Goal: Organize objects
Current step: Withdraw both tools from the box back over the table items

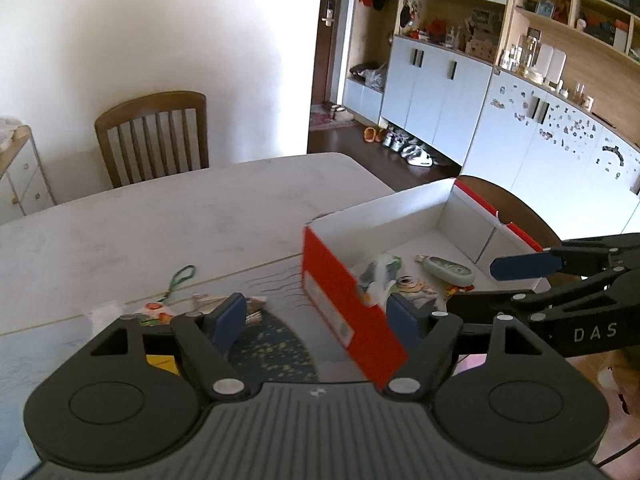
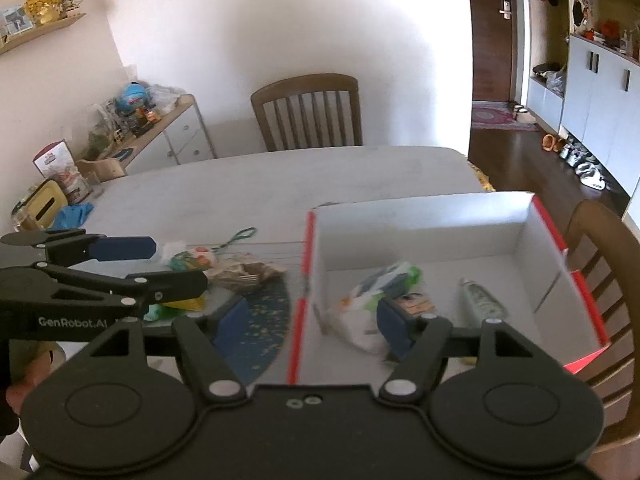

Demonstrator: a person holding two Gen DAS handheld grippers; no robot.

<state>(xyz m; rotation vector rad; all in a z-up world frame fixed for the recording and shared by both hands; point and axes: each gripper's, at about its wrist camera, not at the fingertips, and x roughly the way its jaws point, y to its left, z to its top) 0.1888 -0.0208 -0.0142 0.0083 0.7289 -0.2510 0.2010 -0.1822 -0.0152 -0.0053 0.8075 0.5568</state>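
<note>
L wrist view: my left gripper (image 1: 316,316) is wide open, nothing btwn the pads. It hangs over the near red corner of the box (image 1: 400,216), one pad outside the wall, one just inside. Box is red outside, white inside, open top, sits on the tabletop (image 1: 180,208). Inside it: a crumpled white/green packet (image 1: 378,274), a small patterned piece (image 1: 412,284), a pale tube (image 1: 448,270) lying flat. My right gripper (image 1: 500,284) comes in from the right over the box, also open and empty.

Still out on the tabletop, left of the box: a small printed pouch on a green cord (image 1: 182,276) and a brownish wrapper (image 1: 248,306), both near the blue patterned mat (image 1: 276,348).

R wrist view: right gripper (image 2: 316,320) open about halfway, empty, straddling the box wall (image 2: 306,248). Packet (image 2: 372,300) and tube (image 2: 480,300) lie loose on the box floor, no pad touching them. Left gripper (image 2: 168,264) sits over the loose pile: pouch (image 2: 192,258), wrapper (image 2: 252,270), something yellow (image 2: 184,304) under its arm, can't ID it.

Step, my read: btwn picks, some items boxed, rest pending. Next: left gripper drops onto the pouch or wrapper, closes, carries over the wall. Wrapper's flat and crinkly, so needs a low pinch.
</note>
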